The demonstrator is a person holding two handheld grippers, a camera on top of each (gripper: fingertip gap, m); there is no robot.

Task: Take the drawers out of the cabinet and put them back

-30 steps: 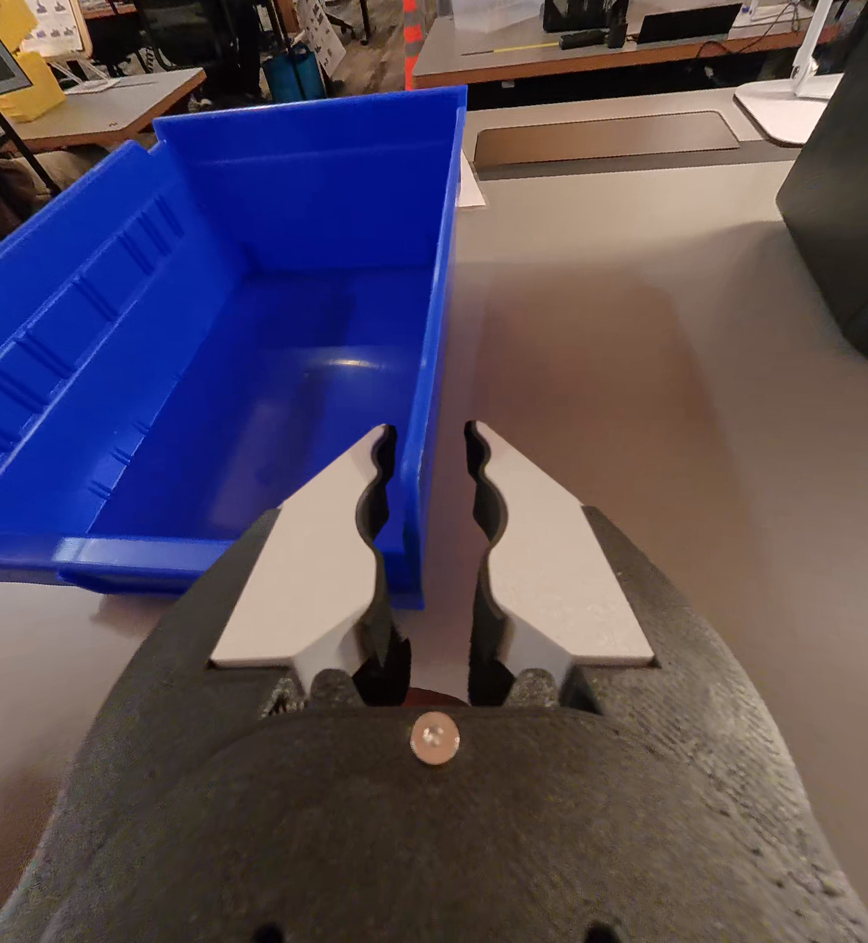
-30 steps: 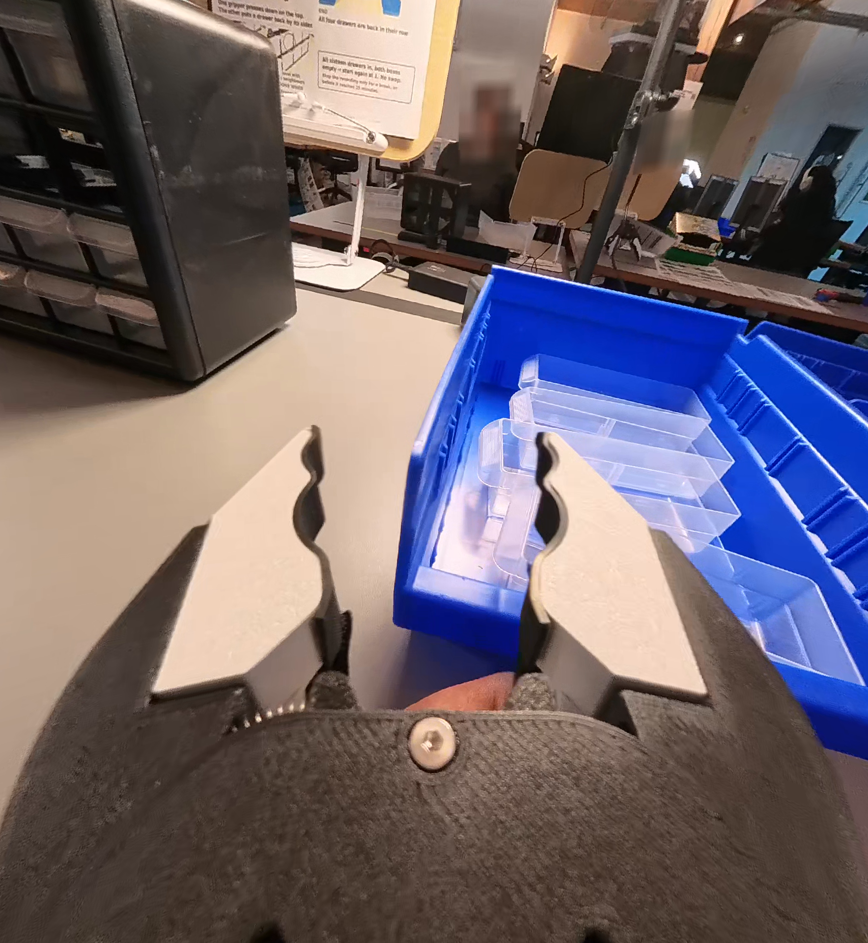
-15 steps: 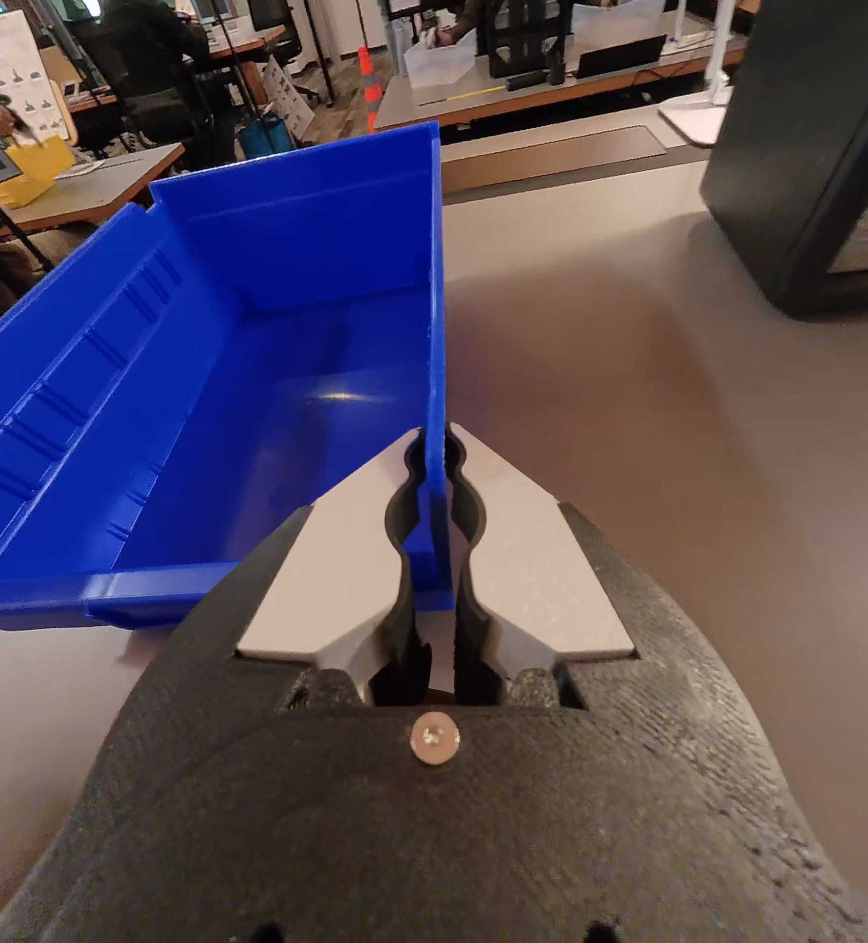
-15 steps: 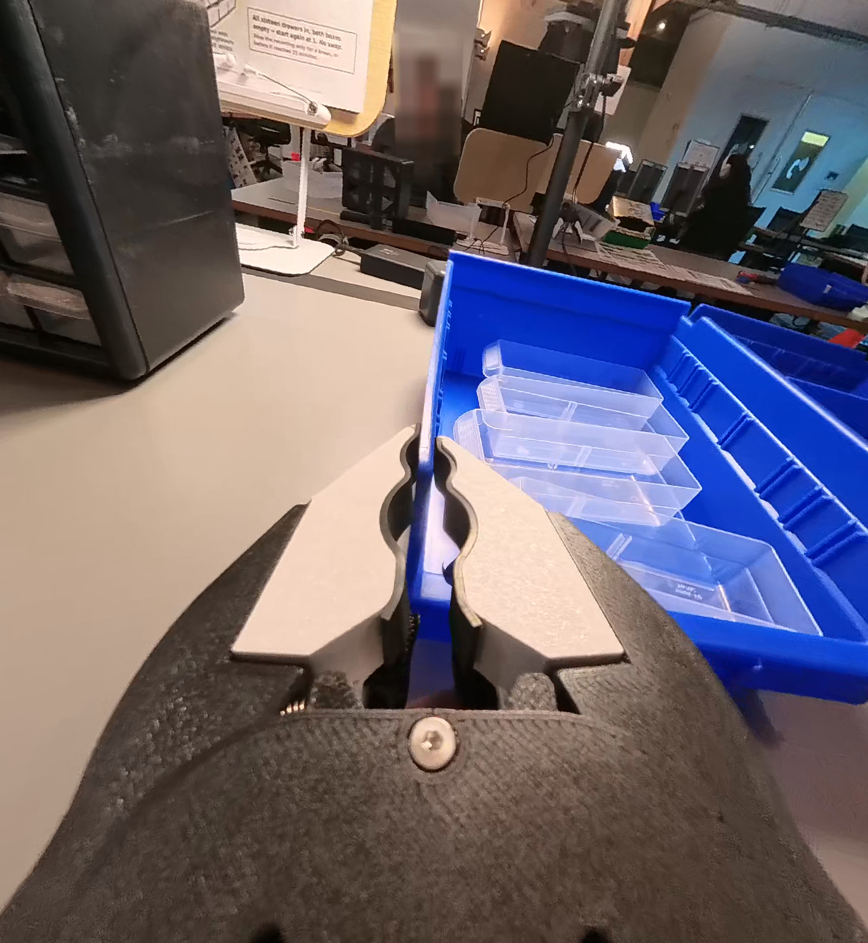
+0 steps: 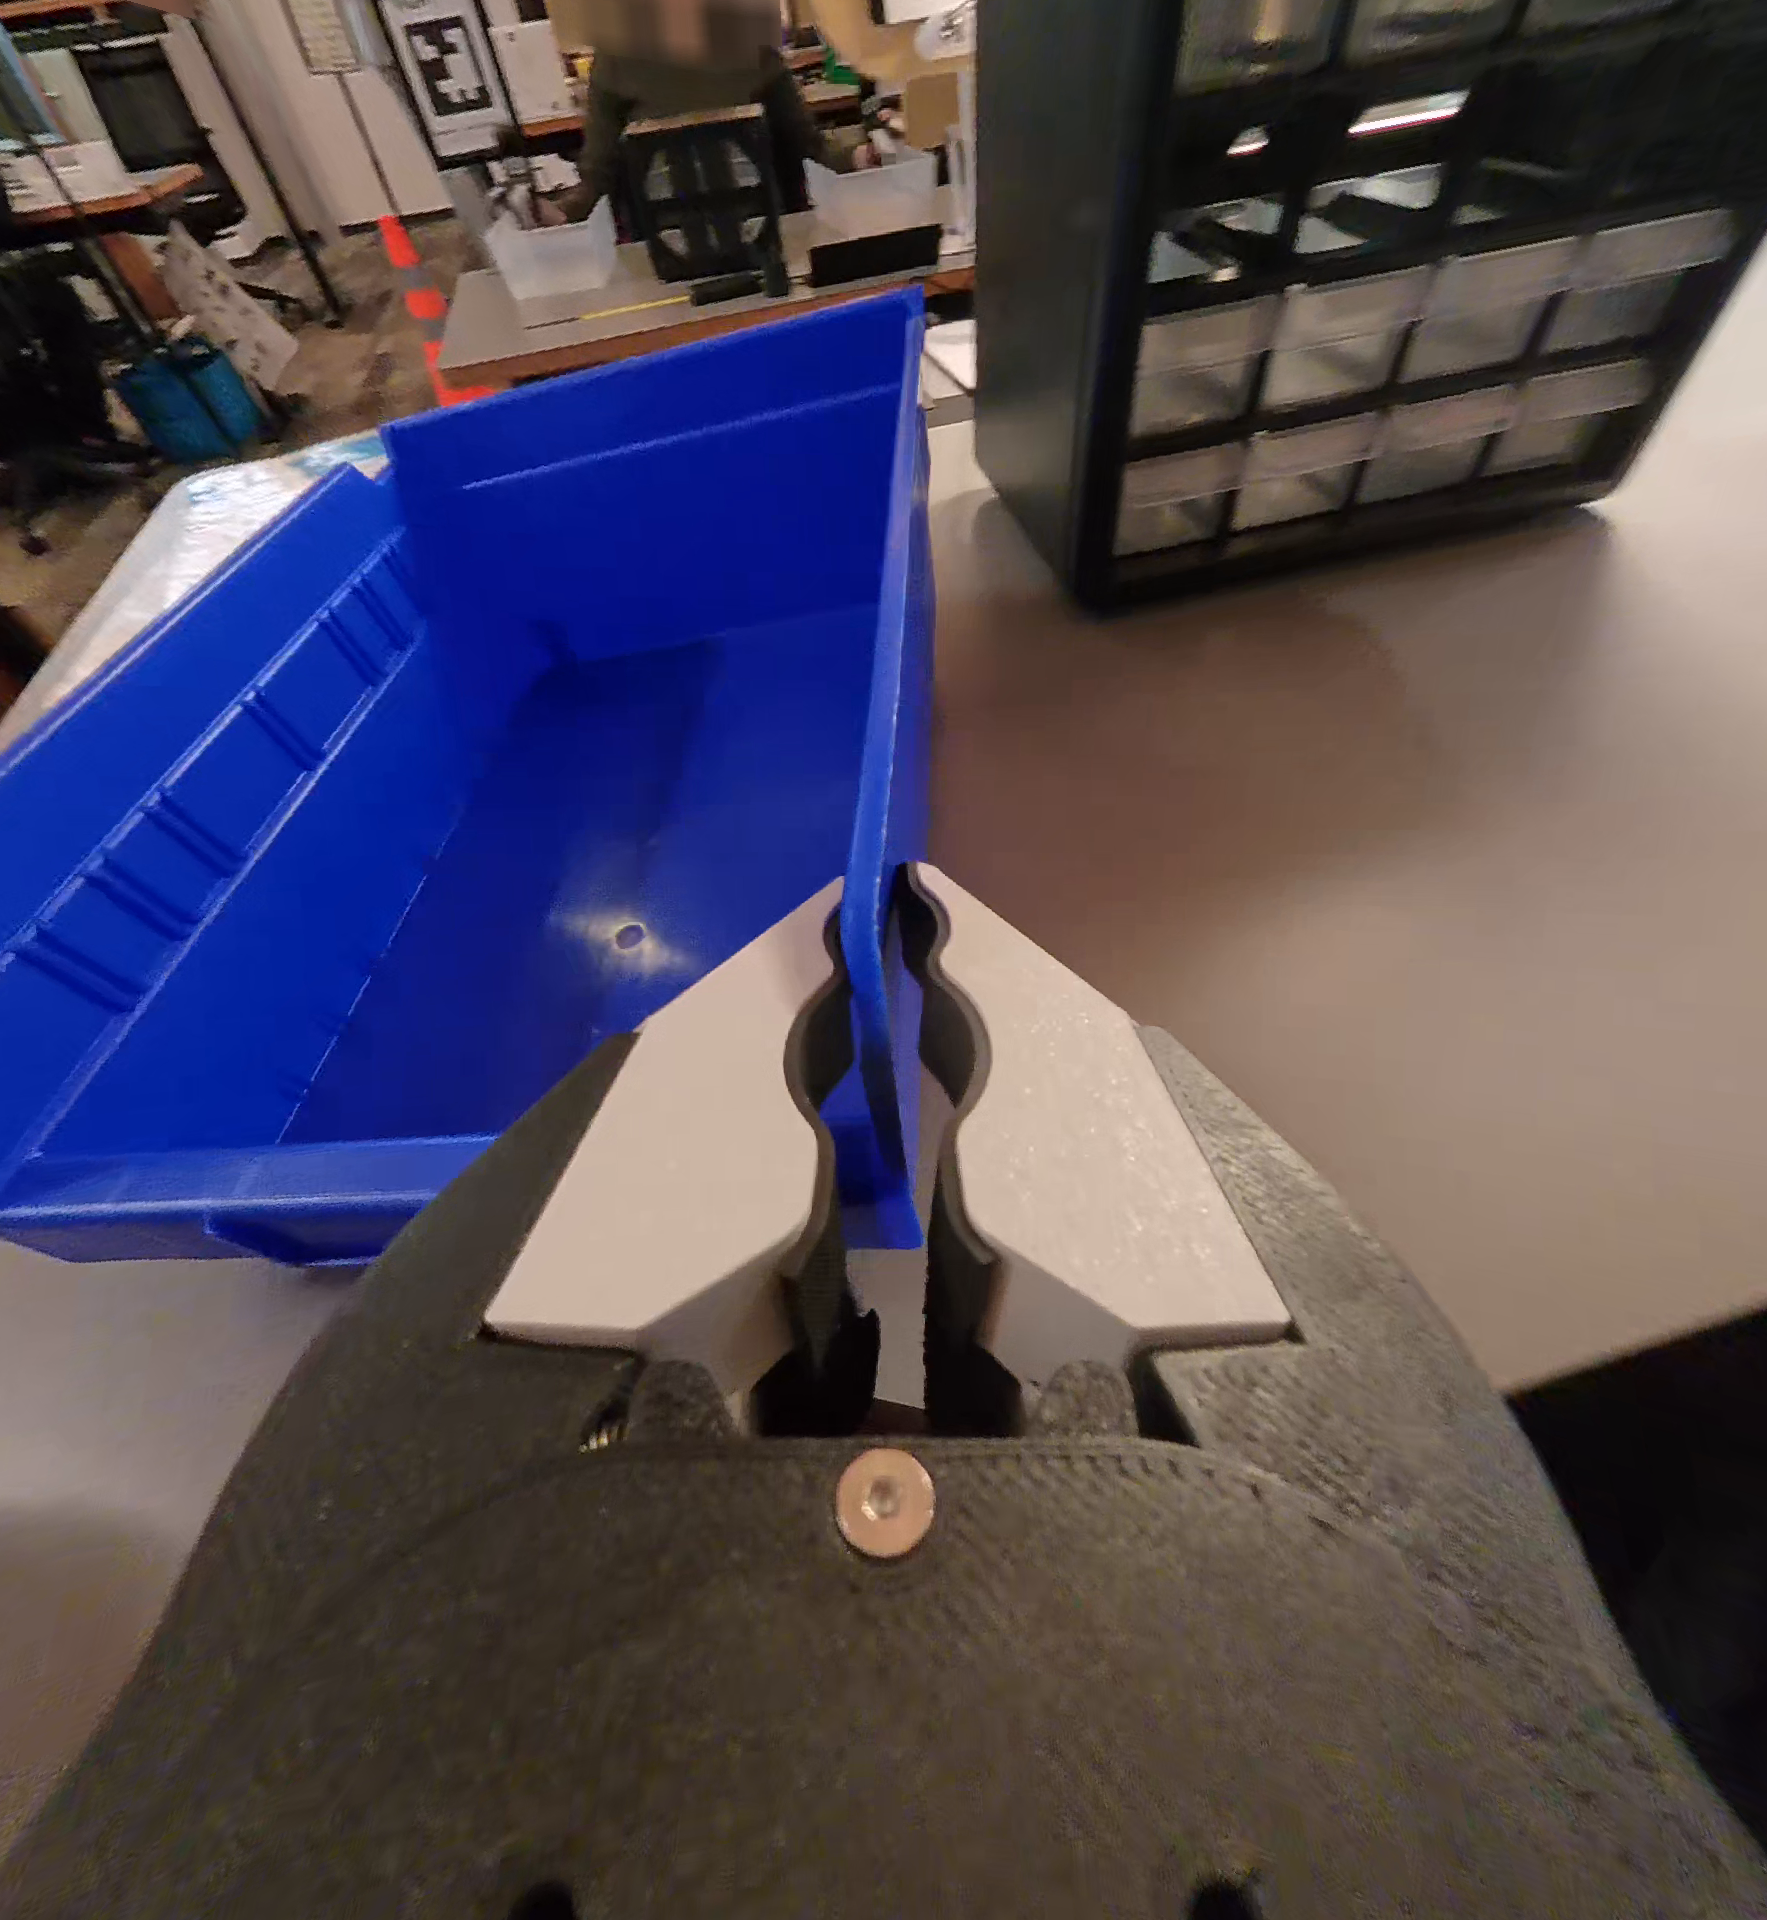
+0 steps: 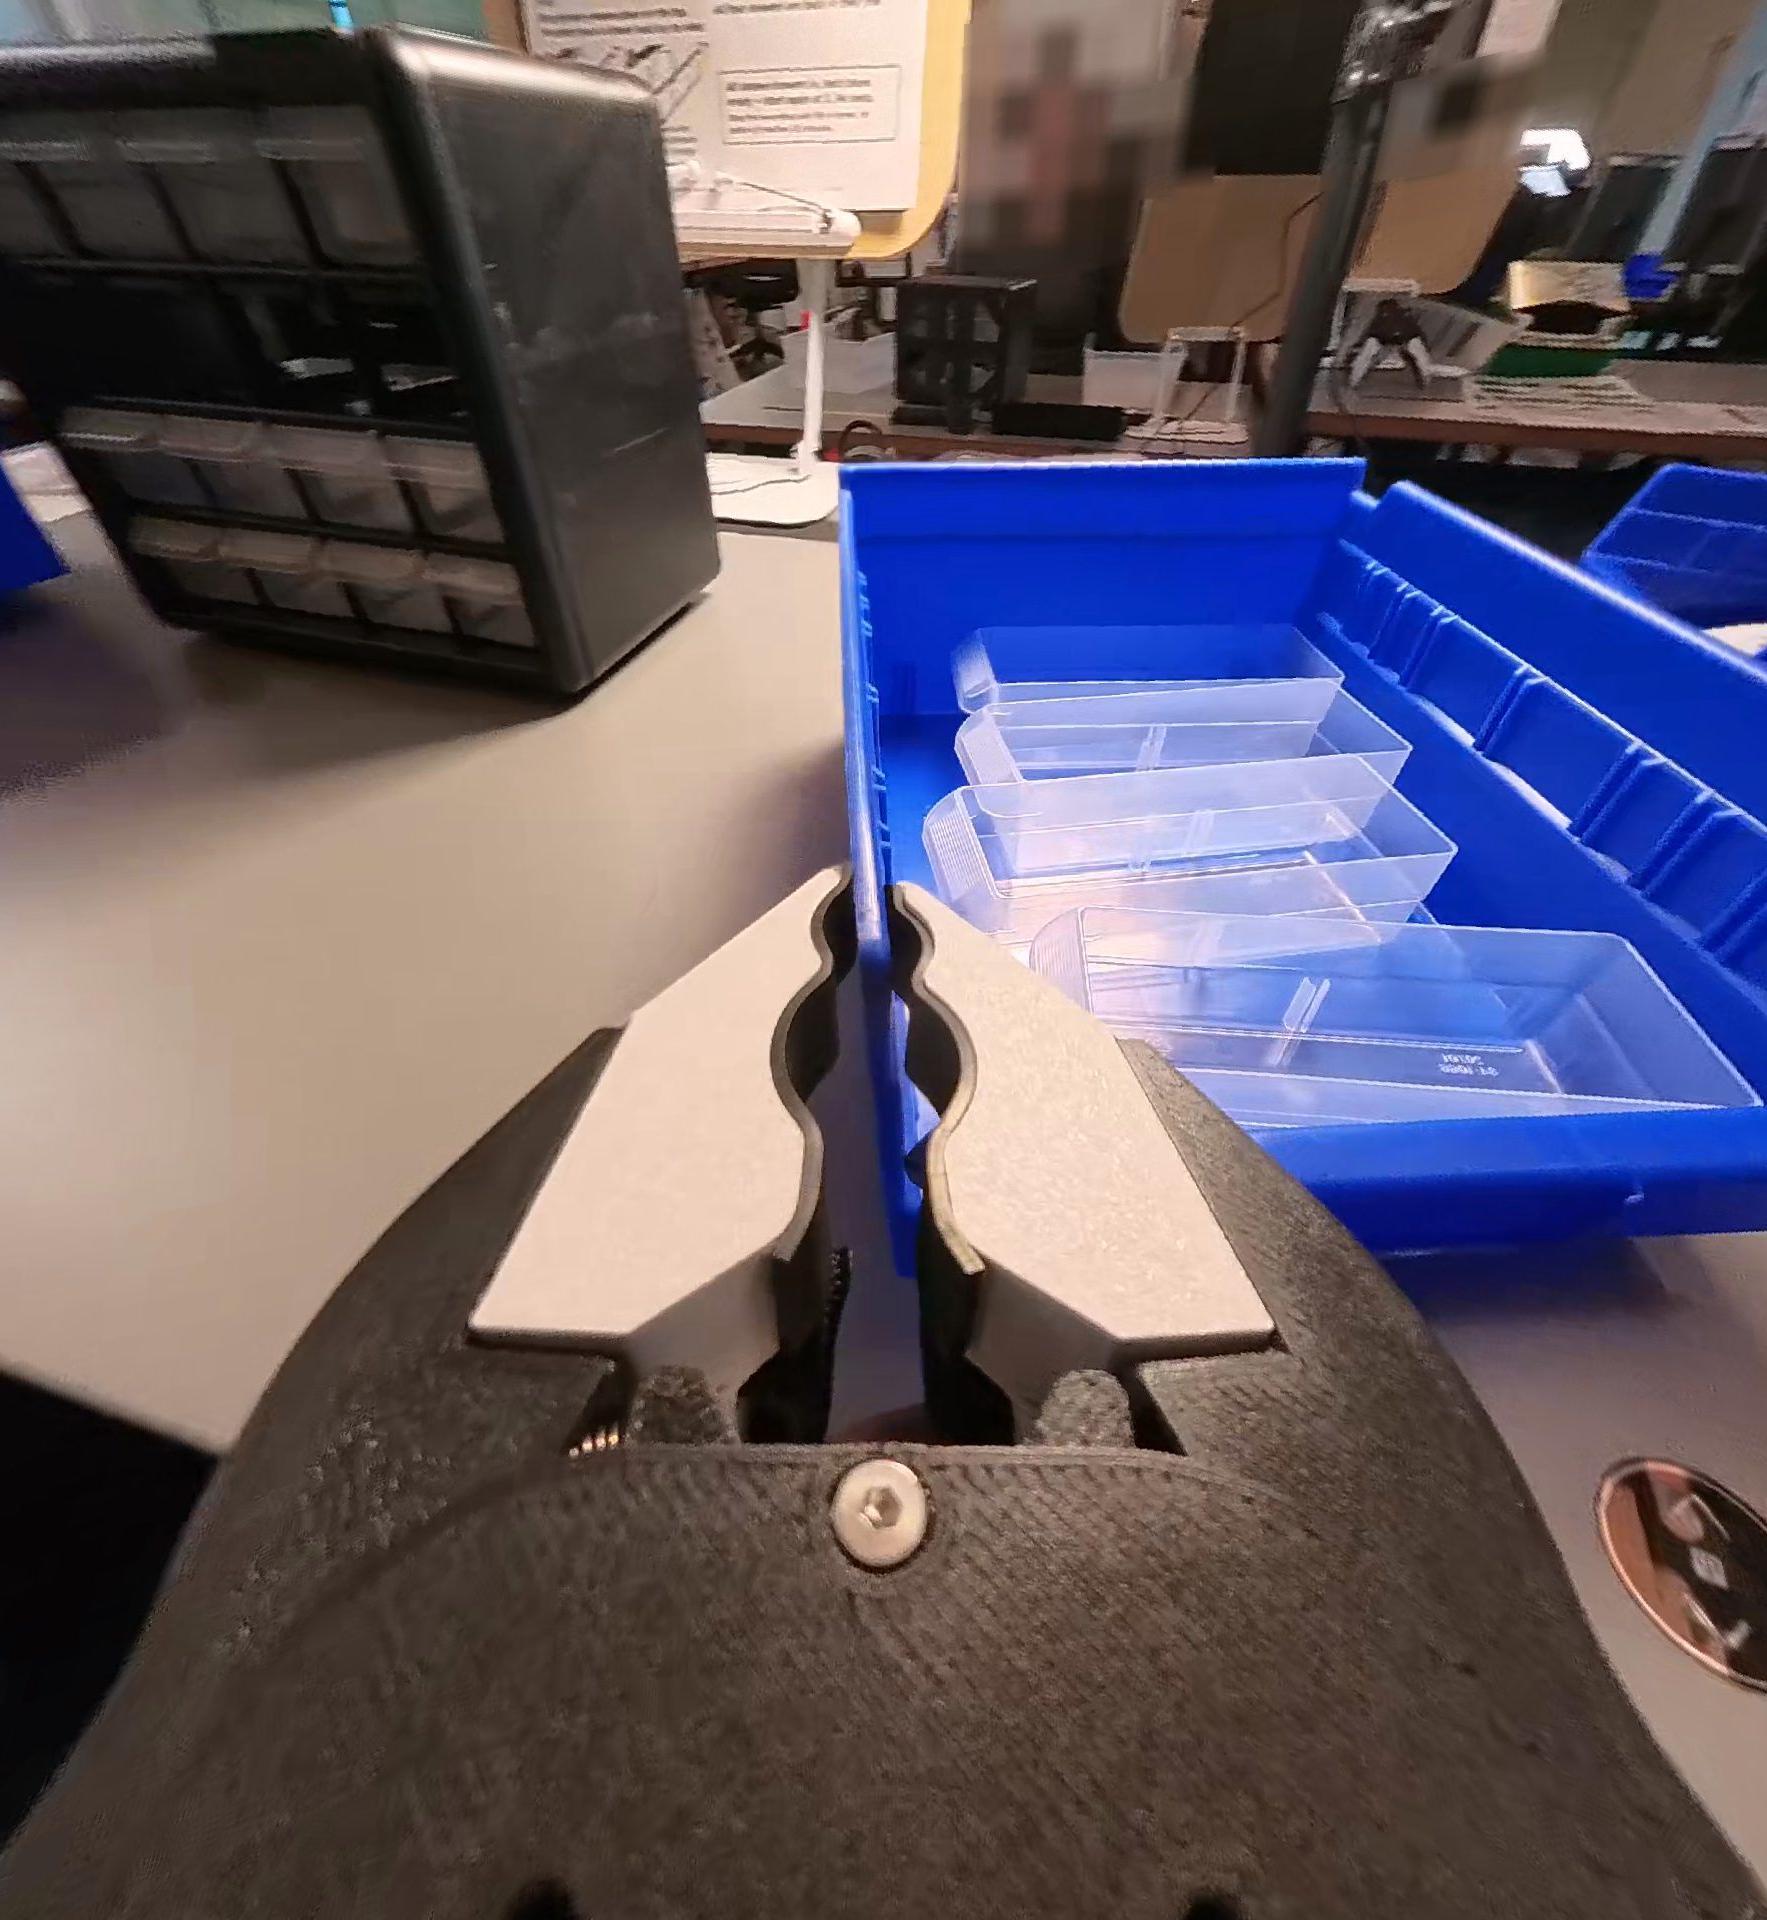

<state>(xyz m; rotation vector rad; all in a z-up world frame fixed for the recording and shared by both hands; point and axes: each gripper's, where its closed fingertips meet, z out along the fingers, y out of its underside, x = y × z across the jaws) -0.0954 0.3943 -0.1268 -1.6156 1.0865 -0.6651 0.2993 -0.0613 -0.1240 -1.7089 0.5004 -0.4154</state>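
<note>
The left gripper (image 5: 884,904) is now pinched tight on the right wall of the empty blue bin (image 5: 505,831). A moment ago its 2 fingers were apart with the wall just standing between them. Now the grey fingers (image 5: 713,1101) press on the thin blue wall from both sides. This bin sits near the left edge of the tabletop (image 5: 1378,831), and its far end looks tipped up a bit.

The right gripper (image 6: 871,899) has changed the same way. Its fingers were wide open a moment ago, and now they squeeze the left wall of the other blue bin (image 6: 1118,520). That bin sits near the right side of the tabletop and holds 4 clear drawers (image 6: 1191,831) lying in a row.

The black cabinet (image 6: 567,416) stands toward the back of the tabletop, between the 2 bins. Its 2 lower rows have drawers in them, and some slots above look empty.

So both bins are now held and can be pulled or turned. That likely means the bins are being set in place, so the clear drawers are easy to reach and can go back into the empty slots.
</note>
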